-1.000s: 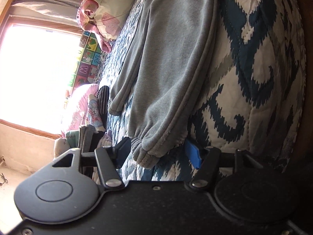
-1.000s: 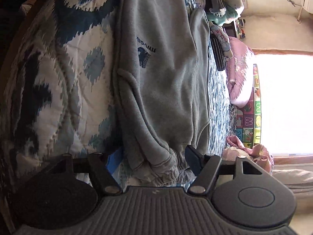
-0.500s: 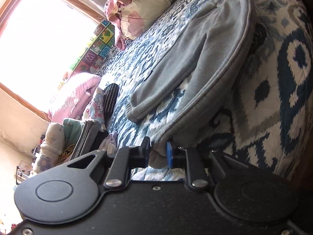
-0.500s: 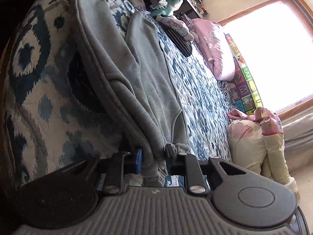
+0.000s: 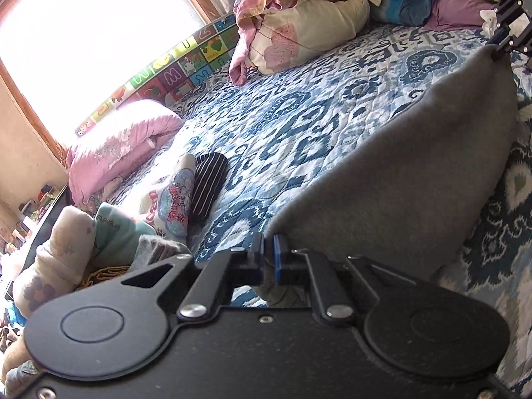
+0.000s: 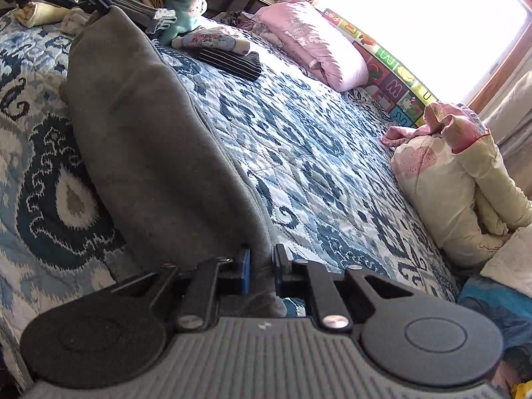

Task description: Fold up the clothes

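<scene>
Across the blue patterned quilt (image 5: 299, 126) a grey sweatshirt (image 5: 399, 179) hangs stretched between both claws. Left claw (image 5: 268, 255) is pinched nearly shut on one corner at six o'clock of its view; right claw (image 6: 260, 271) is clamped on the other end, its jaws parted only by the bunched cloth. Each claw shows at the far end of the other's view, at about one and eleven o'clock. To fold well, I would hold both ends level and taut, then carry them together over the lower part, keeping clear of the striped cloth (image 5: 207, 186).
</scene>
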Demonstrator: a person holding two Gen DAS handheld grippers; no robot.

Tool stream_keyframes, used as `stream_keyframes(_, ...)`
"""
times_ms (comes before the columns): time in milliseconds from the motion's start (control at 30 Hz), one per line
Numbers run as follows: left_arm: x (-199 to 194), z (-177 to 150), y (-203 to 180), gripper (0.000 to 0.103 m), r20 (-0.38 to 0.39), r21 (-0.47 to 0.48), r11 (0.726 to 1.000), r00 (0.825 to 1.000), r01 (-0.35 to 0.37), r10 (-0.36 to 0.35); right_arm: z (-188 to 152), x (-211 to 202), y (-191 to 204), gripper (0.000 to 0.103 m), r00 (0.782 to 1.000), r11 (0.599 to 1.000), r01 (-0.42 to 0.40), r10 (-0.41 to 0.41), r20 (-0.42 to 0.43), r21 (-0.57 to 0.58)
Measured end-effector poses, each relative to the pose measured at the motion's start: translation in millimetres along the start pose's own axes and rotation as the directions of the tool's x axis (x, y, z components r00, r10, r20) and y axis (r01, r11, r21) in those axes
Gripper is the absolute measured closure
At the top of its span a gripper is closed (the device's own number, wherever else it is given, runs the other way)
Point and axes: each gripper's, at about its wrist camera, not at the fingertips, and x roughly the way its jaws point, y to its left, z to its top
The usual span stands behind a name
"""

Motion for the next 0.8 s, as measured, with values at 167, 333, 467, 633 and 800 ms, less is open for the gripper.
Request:
stream_keyframes(167, 31.3, 21.2, 9.3, 0.099, -0.014, -0.011, 1.000, 1.000, 0.004, -0.004, 1.5, 19.1, -19.3, 0.090, 1.000, 0.995, -0.019, 0.020, -0.009, 0.094)
stream_keyframes(333, 64.0, 30.5, 19.0, 0.099, -0.036, -0.040, 0.999, 0.999, 0.013, -0.014, 0.3, 40.2, -36.2, 0.090, 0.999, 0.985, -0.028, 0.034, -0.032, 0.169)
stream_keyframes(467, 88.1, 30.0, 20.7, 0.099, -0.061, -0.067, 0.998, 0.998, 0.021, -0.025, -3.9, 61.7, -45.0, 0.090, 0.998, 0.971, -0.038, 0.050, -0.047, 0.236)
stream_keyframes(633, 112.7, 27.8, 25.2, 0.099, -0.089, -0.125, 0.992, 0.995, 0.030, -0.041, -7.2, 79.5, -47.1, 0.090, 0.997, 0.964, -0.036, 0.052, -0.055, 0.263)
stream_keyframes(800, 143.8, 19.0, 31.0, 0.103, -0.154, -0.178, 0.984, 0.988, 0.006, -0.034, -12.5, 94.6, -56.4, 0.090, 0.996, 0.951, -0.034, 0.056, -0.064, 0.308)
